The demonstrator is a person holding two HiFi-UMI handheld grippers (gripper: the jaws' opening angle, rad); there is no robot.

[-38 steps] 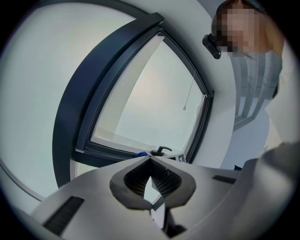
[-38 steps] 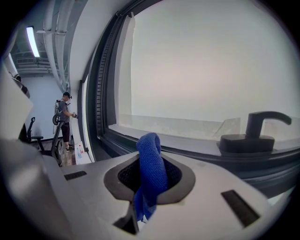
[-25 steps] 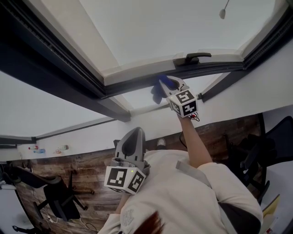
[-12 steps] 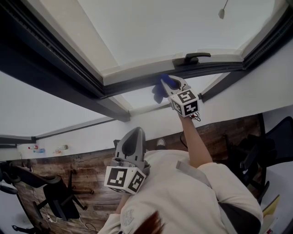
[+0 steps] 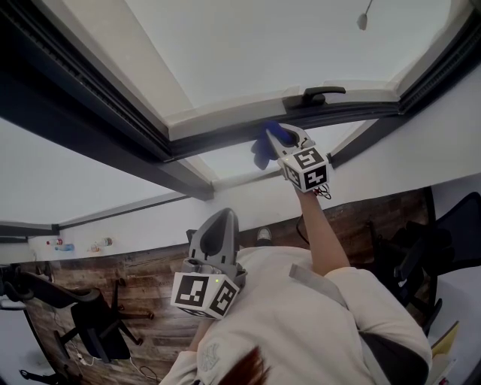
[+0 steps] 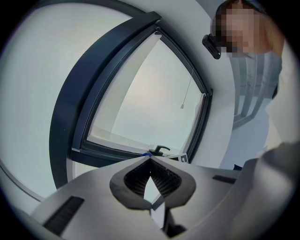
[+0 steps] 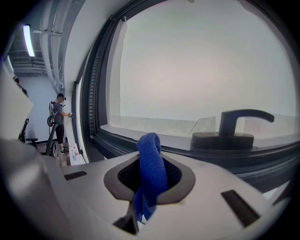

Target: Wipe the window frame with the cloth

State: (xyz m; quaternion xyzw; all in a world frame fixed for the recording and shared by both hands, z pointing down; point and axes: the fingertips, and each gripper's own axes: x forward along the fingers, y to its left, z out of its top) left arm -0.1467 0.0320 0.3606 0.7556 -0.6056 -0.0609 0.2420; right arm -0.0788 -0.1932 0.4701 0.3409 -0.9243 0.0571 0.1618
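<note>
The dark window frame (image 5: 225, 135) runs across the head view with a black handle (image 5: 322, 95) on its lower rail. My right gripper (image 5: 282, 137) is raised to that rail just left of the handle, shut on a blue cloth (image 5: 264, 144) that hangs from its jaws. In the right gripper view the cloth (image 7: 150, 171) sticks up between the jaws, with the frame rail (image 7: 140, 143) and the handle (image 7: 234, 126) right ahead. My left gripper (image 5: 216, 229) is held low near the person's chest, jaws shut and empty; in its own view (image 6: 150, 180) the window frame (image 6: 93, 150) lies farther off.
White wall surrounds the window (image 5: 90, 180). A pull cord (image 5: 365, 18) hangs at the pane's top right. Below are a wooden floor (image 5: 150, 278) and black office chairs (image 5: 90, 331). Another person (image 7: 60, 122) stands far off at the left in the right gripper view.
The right gripper with the cloth has slid slightly rightwards along the lower rail, nearer the handle. The left gripper has stayed where it was.
</note>
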